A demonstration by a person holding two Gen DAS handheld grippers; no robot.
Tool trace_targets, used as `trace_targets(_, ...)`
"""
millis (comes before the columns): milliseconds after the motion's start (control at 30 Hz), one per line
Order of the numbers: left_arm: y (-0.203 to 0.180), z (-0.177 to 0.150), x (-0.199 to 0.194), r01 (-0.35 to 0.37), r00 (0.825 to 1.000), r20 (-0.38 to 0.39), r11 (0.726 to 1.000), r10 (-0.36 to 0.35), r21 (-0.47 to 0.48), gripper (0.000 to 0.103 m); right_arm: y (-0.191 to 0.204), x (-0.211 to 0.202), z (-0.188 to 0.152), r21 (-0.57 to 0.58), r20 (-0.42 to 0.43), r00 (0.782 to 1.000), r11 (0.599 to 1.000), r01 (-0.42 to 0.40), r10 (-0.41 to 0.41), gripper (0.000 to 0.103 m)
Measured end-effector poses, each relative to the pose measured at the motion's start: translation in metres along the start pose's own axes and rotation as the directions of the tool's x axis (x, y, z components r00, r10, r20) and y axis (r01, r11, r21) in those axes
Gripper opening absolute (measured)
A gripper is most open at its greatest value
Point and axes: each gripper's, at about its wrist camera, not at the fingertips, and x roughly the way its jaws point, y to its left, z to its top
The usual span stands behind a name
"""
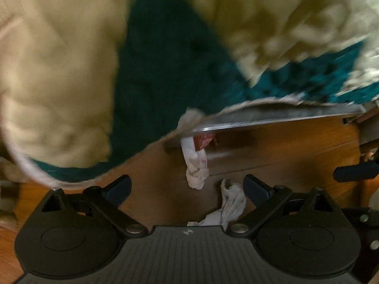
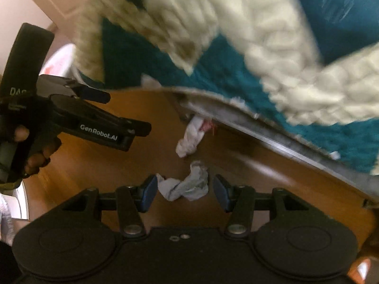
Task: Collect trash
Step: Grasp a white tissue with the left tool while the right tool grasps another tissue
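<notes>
Filling the upper part of your frames is a rug (image 2: 236, 47) patterned in teal with cream patches. Below it, the floor (image 2: 272, 189) is warm orange-brown wood. Your white crumpled tissue (image 2: 189, 139) at centre carries a red-pink stain; the pale grey-white tissue (image 2: 187, 185) lower down is plain. Your fingertips (image 2: 148, 193) are dark blue.

I see a shaggy teal-and-cream cloth rug (image 2: 272, 54), glossy wooden floor (image 2: 99, 165), crumpled paper tissues (image 2: 187, 185), probably a brushed metal strip (image 1: 272, 118), and matt black plastic tongs (image 2: 184, 190).
</notes>
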Motion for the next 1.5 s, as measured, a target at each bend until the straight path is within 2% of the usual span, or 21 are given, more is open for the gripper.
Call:
trace_targets(200,0.013,-0.004,0.067,0.038,0.994,-0.097,0.997,-0.045,-0.072,0.101,-0.015,0.066,0.007,0.072,-0.07,0.997,0.997,-0.017,0.022,0.053)
trace_targets(367,0.016,-0.009,0.11,0.046,0.99,-0.126,0.994,-0.058,-0.096,0.1,-0.019,0.114,0.004,0.085,-0.124,0.992,0.996,-0.004,0.015,0.053)
trace_targets(667,0.008,-0.011,0.152,0.057,0.984,-0.161,0.989,-0.079,-0.135,0.099,-0.023,0.172,0.003,0.105,-0.181,0.984,0.994,0.023,-0.004,0.052)
trace_targets(800,0.012,-0.008,0.161,0.051,0.984,-0.16,0.98,-0.083,-0.191,0.096,-0.025,0.183,0.003,0.094,-0.191,0.982,0.995,0.032,-0.013,0.049)
trace_targets(867,0.014,-0.006,0.166,0.056,0.982,-0.162,0.976,-0.091,-0.209,0.083,-0.026,0.185,0.001,0.093,-0.195,0.981,0.995,0.039,-0.021,0.049)
trace_targets(900,0.014,-0.005,0.167,0.057,0.981,-0.171,0.975,-0.095,-0.213,0.072,-0.027,0.185,0.001,0.088,-0.198,0.98,0.995,0.043,-0.025,0.049)
trace_targets(933,0.014,-0.006,0.169,0.054,0.979,-0.18,0.975,-0.094,-0.215,0.066,-0.027,0.186,0.0,0.082,-0.197,0.98,0.996,0.047,-0.031,0.048)
trace_targets(1000,0.012,-0.008,0.171,0.048,0.978,-0.187,0.976,-0.089,-0.21,0.062,-0.028,0.185,-0.002,0.077,-0.194,0.98,0.996,0.05,-0.034,0.045)
trace_targets(1033,0.011,-0.008,0.17,0.046,0.978,-0.188,0.976,-0.087,-0.211,0.054,-0.028,0.187,-0.003,0.078,-0.195,0.98,0.996,0.049,-0.033,0.042)
trace_targets(1067,0.011,-0.009,0.17,0.051,0.978,-0.186,0.974,-0.094,-0.22,0.049,-0.029,0.189,-0.004,0.081,-0.197,0.98,0.996,0.046,-0.029,0.027)
trace_targets(1100,0.014,-0.008,0.169,0.063,0.977,-0.184,0.971,-0.107,-0.232,0.039,-0.03,0.19,-0.005,0.088,-0.204,0.979,0.995,0.045,-0.026,0.017)
trace_targets(1200,0.015,-0.006,0.168,0.045,0.976,-0.198,0.971,-0.093,-0.233,0.033,-0.032,0.186,-0.008,0.104,-0.202,0.979,0.994,0.045,-0.023,0.016)
trace_targets(1500,0.004,-0.021,0.142,0.069,0.967,-0.231,0.984,-0.106,-0.165,0.027,-0.034,0.143,-0.015,0.13,-0.179,0.983,0.99,0.061,-0.037,0.013)
